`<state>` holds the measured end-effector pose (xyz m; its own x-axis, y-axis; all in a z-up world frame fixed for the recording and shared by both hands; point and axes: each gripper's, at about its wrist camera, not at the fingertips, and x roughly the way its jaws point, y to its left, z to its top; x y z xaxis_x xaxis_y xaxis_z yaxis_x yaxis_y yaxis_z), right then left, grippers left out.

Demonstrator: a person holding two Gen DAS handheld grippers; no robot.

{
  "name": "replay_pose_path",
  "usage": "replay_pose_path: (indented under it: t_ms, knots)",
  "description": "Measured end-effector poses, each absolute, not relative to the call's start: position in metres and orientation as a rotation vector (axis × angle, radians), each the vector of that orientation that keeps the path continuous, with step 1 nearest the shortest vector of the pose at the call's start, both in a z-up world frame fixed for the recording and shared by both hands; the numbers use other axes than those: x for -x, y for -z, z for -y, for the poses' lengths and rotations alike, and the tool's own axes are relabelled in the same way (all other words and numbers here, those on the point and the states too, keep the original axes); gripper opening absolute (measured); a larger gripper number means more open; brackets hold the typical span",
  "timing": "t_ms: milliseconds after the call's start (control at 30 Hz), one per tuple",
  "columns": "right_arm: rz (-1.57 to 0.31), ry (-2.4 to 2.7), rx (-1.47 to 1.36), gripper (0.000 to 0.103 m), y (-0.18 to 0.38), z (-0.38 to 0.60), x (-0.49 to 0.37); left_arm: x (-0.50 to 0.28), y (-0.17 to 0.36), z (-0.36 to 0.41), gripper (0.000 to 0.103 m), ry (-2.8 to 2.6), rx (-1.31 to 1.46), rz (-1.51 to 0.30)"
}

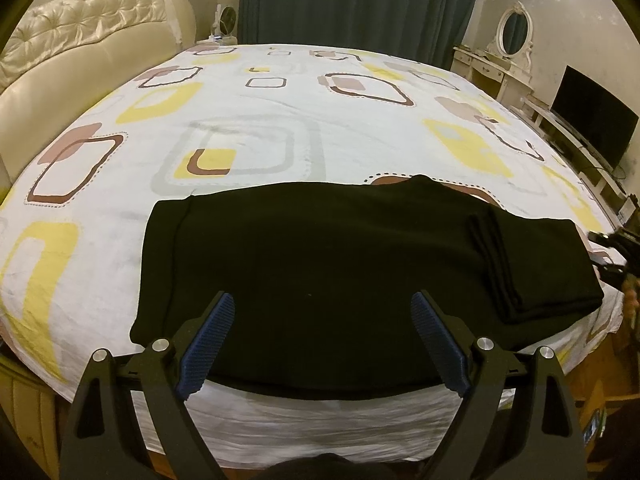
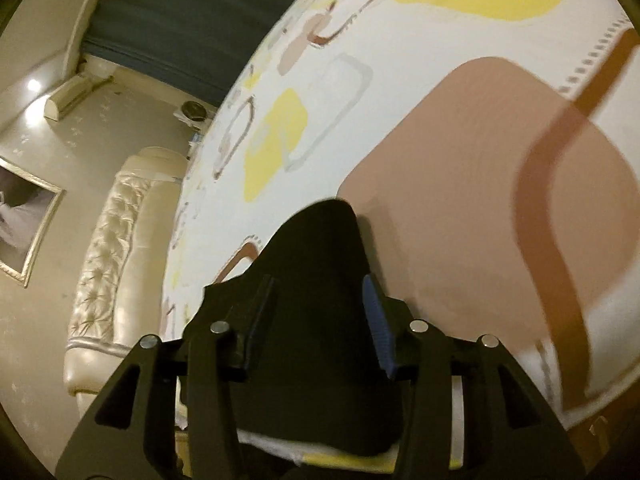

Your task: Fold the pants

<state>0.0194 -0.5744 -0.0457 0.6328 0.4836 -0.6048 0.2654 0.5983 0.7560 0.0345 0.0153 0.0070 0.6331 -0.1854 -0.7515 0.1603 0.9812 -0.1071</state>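
Note:
Black pants (image 1: 320, 264) lie flat near the front edge of the bed, with a folded-over part on their right side (image 1: 532, 264). My left gripper (image 1: 322, 316) is open, its blue-padded fingers hovering over the pants' near edge, empty. In the right wrist view, a bunch of black pants fabric (image 2: 320, 300) sits between the fingers of my right gripper (image 2: 316, 300). The jaws stand partly apart around the cloth; whether they pinch it is unclear. The right gripper also shows at the pants' right end in the left wrist view (image 1: 612, 256).
The bed sheet (image 1: 280, 112) is white with yellow and brown squares. A cream tufted headboard (image 1: 80, 52) stands at left. A dressing table with oval mirror (image 1: 512, 40) and a TV (image 1: 592, 120) stand at right. Dark curtains (image 1: 360, 0) hang behind.

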Motion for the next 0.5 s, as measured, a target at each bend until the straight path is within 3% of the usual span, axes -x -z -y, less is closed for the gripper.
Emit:
replay_pose_path:
  t_ms: [67,100,200,433,500]
  knots:
    - [-0.935,-0.117,-0.951,0.039,0.055,0.57,-0.038,-0.035,-0.007,-0.017,0.09,0.196,0.036,-0.866]
    - [-0.973,-0.071,-0.921,0.028,0.062,0.569,-0.045,-0.036,-0.006,-0.018,0.09,0.195,0.039,-0.869]
    - [-0.999,-0.037,-0.932,0.026,0.075,0.567,-0.048,-0.037,-0.005,-0.019,0.09,0.192,0.046,-0.876]
    - [-0.905,-0.026,-0.903,0.034,0.035,0.566,-0.023,-0.039,-0.003,-0.027,0.09,0.182,0.065,-0.886]
    - [-0.85,-0.084,-0.936,0.041,0.021,0.56,-0.01,-0.039,-0.004,-0.03,0.09,0.181,0.079,-0.884]
